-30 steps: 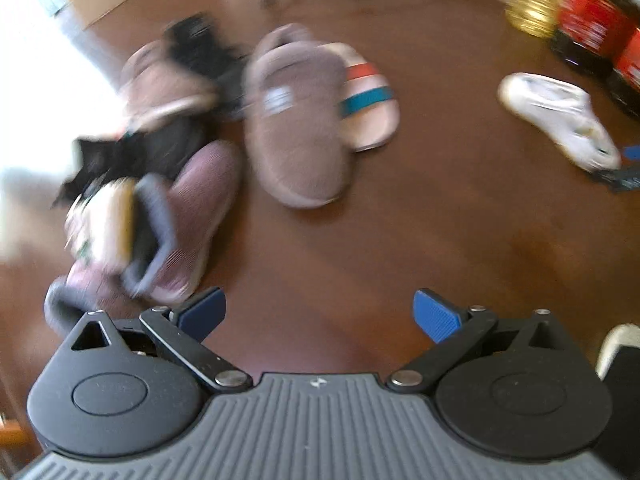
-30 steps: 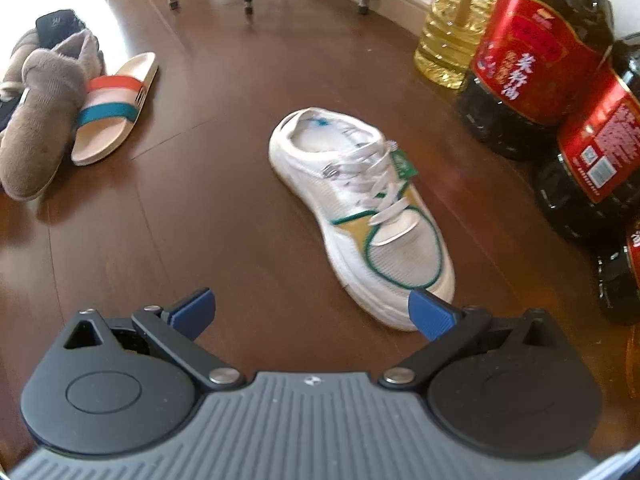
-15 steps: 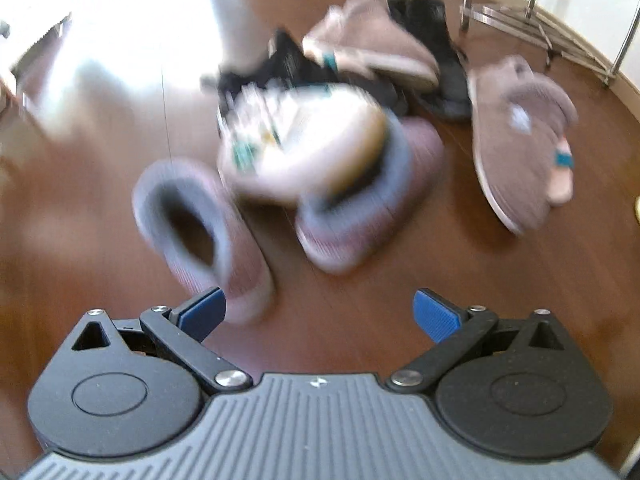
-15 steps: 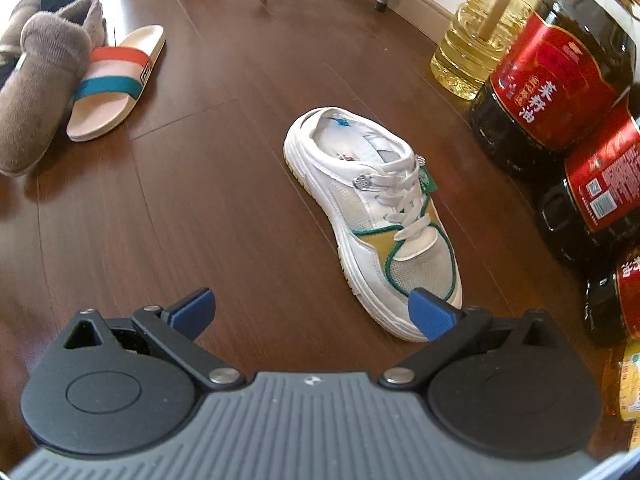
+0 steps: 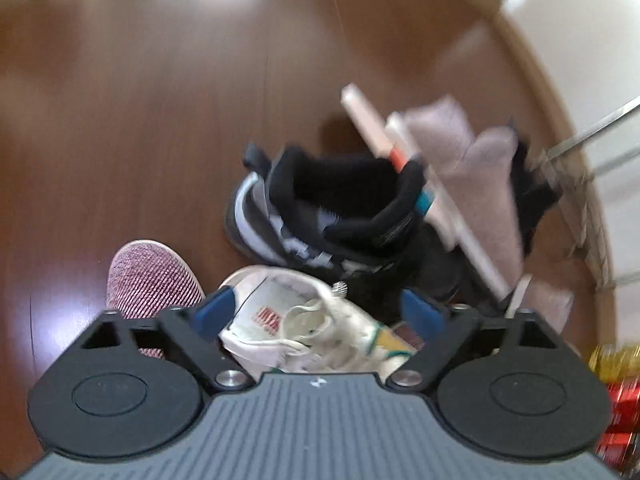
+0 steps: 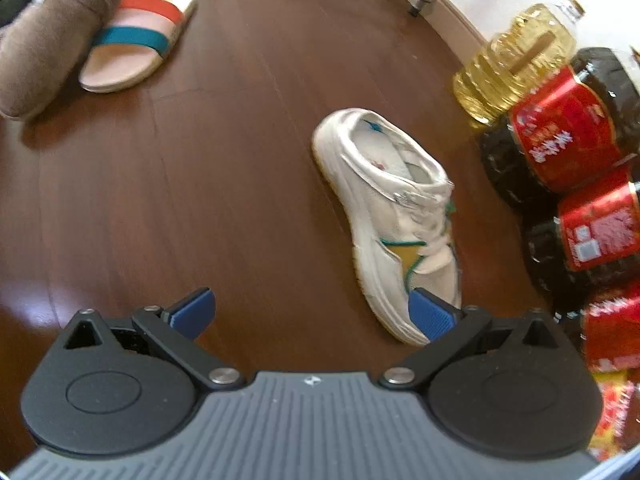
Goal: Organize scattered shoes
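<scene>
In the left wrist view my left gripper is open, its blue pads on either side of a white sneaker lying in a pile. Beyond it are a black high-top shoe, a pink knit slipper at the left, and grey-brown slippers with a striped slide at the right. In the right wrist view my right gripper is open and empty above the floor. The matching white sneaker lies just ahead, its toe by the right pad.
Dark bottles with red labels and a yellow oil bottle stand along the wall on the right. A brown slipper and striped slide lie far left. A metal rack stands right of the pile.
My left gripper has swung over the pile and come down close, with the white sneaker now between its pads. My right gripper has moved closer to the lone white sneaker.
</scene>
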Demonstrator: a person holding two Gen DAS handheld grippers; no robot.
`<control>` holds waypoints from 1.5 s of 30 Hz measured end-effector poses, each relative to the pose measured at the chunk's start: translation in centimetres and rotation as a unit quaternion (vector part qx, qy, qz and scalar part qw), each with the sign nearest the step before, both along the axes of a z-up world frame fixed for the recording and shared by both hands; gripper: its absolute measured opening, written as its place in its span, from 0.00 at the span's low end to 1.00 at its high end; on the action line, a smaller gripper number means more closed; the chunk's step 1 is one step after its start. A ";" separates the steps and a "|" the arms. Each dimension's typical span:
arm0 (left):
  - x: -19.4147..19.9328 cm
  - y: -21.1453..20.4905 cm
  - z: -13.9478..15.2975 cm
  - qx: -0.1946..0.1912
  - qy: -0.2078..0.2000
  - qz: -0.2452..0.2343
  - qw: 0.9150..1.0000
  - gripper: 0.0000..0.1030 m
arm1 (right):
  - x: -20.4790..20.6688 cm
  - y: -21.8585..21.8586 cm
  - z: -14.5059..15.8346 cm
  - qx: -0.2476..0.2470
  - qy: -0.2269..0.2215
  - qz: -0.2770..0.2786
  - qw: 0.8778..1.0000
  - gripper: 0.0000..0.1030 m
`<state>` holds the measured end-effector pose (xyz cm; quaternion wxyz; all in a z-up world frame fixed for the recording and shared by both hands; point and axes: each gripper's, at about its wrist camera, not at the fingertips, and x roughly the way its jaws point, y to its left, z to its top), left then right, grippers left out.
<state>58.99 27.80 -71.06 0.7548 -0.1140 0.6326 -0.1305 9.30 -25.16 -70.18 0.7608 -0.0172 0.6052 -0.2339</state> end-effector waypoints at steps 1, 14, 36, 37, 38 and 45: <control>0.6 -0.6 -1.0 0.009 0.019 -0.014 1.000 0.78 | 0.1 0.0 0.1 0.006 -0.002 -0.011 1.000 0.99; 0.1 -3.5 -4.4 0.001 0.052 -0.012 0.999 0.12 | -0.1 1.4 0.1 0.011 -0.004 -0.018 1.000 0.99; -25.5 -20.7 7.2 -0.082 0.064 -0.150 0.983 0.06 | -4.8 -3.0 -0.1 0.091 -0.156 -0.043 0.983 0.99; -26.8 -23.9 5.2 -0.070 0.090 -0.170 0.979 0.06 | -5.5 -3.7 -0.4 0.100 -0.164 -0.052 0.980 0.99; -28.2 -27.4 3.0 -0.057 0.119 -0.192 0.972 0.06 | -5.9 -3.9 -0.6 0.104 -0.167 -0.058 0.979 0.99; -34.6 -38.5 -3.2 0.005 0.163 -0.303 0.939 0.10 | -10.7 -6.3 -1.2 0.119 -0.195 -0.105 0.968 0.99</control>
